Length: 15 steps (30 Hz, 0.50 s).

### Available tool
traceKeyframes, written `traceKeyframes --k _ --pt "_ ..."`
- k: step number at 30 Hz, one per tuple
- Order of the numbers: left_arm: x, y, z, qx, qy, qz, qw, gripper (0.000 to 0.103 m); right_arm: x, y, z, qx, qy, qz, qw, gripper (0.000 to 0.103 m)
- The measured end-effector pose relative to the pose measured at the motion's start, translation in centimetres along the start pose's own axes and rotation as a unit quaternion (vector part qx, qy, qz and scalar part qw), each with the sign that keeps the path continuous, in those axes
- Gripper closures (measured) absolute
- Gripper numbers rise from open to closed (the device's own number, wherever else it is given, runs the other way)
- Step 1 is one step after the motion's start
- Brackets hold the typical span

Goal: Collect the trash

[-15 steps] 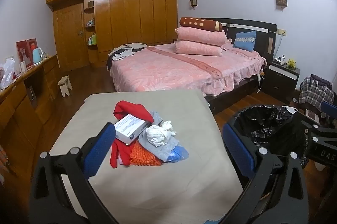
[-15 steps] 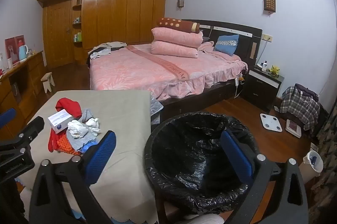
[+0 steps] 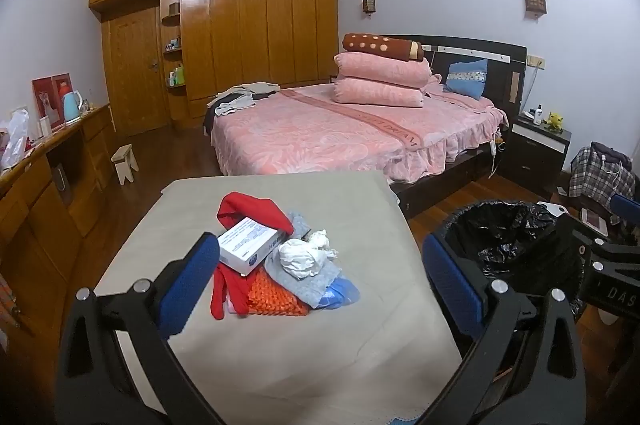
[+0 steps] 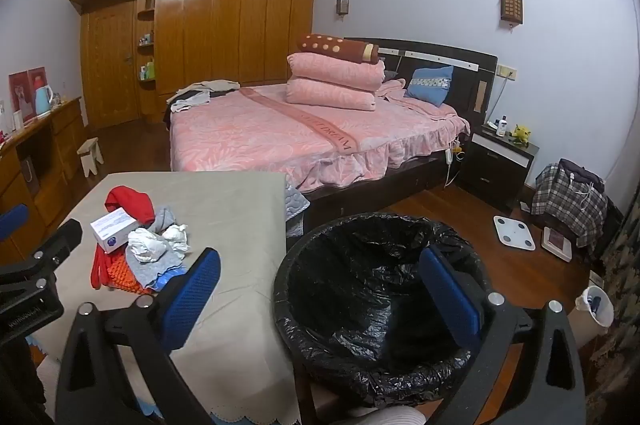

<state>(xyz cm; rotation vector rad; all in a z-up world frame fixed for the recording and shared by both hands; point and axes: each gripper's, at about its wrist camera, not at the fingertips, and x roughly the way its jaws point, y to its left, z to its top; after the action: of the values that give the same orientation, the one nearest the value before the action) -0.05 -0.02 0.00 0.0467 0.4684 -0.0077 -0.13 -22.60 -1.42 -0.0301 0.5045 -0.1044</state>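
Note:
A heap lies on the beige-covered table (image 3: 280,353): a white box (image 3: 250,244), crumpled white tissue (image 3: 302,255), a red cloth (image 3: 252,209), a grey cloth (image 3: 300,281), an orange mesh piece (image 3: 274,295) and something blue (image 3: 340,291). My left gripper (image 3: 320,281) hovers open just short of the heap, nothing between its blue pads. To the right of the table stands a bin with a black liner (image 4: 380,285). My right gripper (image 4: 320,289) is open above the bin's near rim, empty. The heap (image 4: 140,245) shows at its left.
A pink bed (image 3: 340,129) stands beyond the table, a dark nightstand (image 3: 540,149) to its right. A wooden dresser (image 3: 48,185) runs along the left wall, with a small stool (image 3: 126,163) on the floor. A scale (image 4: 514,231) and plaid bag (image 4: 568,201) lie right of the bin.

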Motion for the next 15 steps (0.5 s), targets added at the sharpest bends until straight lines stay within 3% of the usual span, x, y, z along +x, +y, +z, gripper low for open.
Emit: traceKeyframes --k 15 --pt "-0.01 0.01 0.0 0.0 0.001 -0.001 1.0 0.005 -0.01 -0.03 0.05 0.001 0.001 0.0 1.0 0.006"
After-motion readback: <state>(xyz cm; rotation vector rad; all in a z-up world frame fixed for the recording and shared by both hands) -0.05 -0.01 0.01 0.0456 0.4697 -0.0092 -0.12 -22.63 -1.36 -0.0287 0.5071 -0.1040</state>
